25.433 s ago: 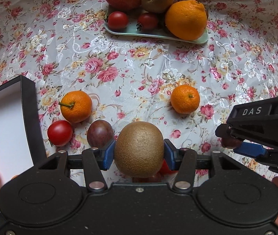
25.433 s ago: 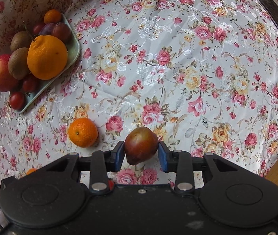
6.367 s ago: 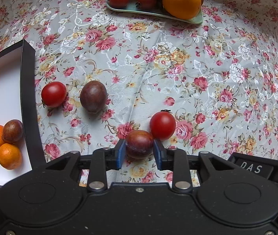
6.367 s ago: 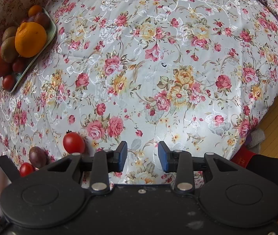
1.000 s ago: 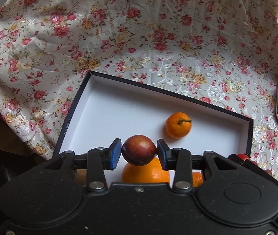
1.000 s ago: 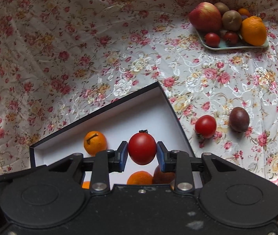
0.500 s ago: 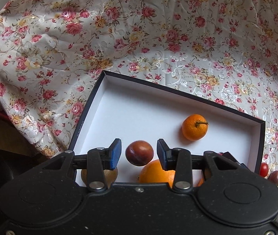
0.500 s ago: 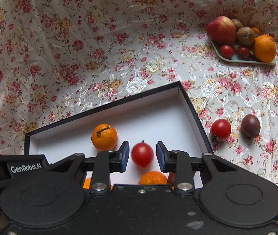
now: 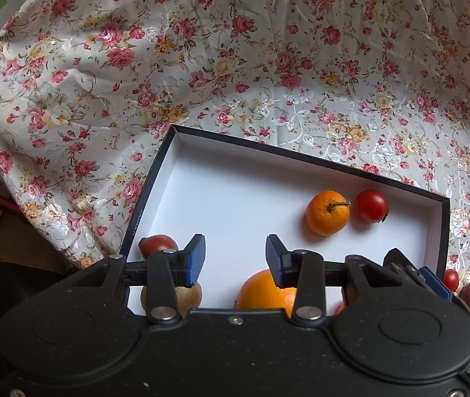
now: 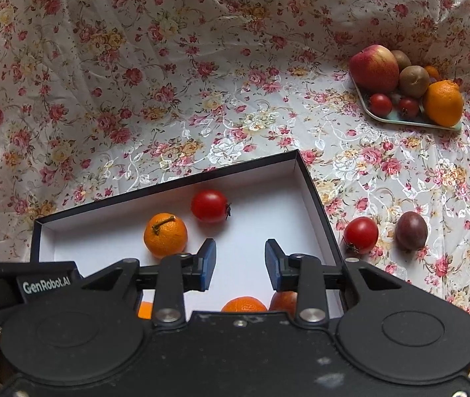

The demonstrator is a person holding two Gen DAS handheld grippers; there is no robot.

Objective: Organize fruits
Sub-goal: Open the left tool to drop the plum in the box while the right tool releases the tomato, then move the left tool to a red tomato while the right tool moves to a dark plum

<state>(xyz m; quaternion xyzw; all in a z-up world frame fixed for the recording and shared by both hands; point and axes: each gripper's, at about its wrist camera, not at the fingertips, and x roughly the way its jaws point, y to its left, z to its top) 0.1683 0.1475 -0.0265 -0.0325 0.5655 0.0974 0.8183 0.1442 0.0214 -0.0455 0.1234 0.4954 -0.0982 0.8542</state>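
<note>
with both grippers hanging over the black box and nothing between their blue pads, the step in hand looks like the turn toward the fruit left outside it. the left gripper has its jaws apart and empty; the right gripper likewise stands apart and empty. inside the box a stemmed mandarin sits just beside a red tomato toward the far wall, a dark plum lies by the left wall, and more orange fruit and a kiwi crowd the near edge, partly hidden. on the flowered cloth, just off the box's right wall, wait a second tomato and a dark passion fruit — near each other, not touching. a tray of mixed fruit sits at the far right corner. to do it well, the right gripper probably should swing clear of the box wall, straddle one round fruit at its widest part and close gently — both will roll on the slick cloth.
</note>
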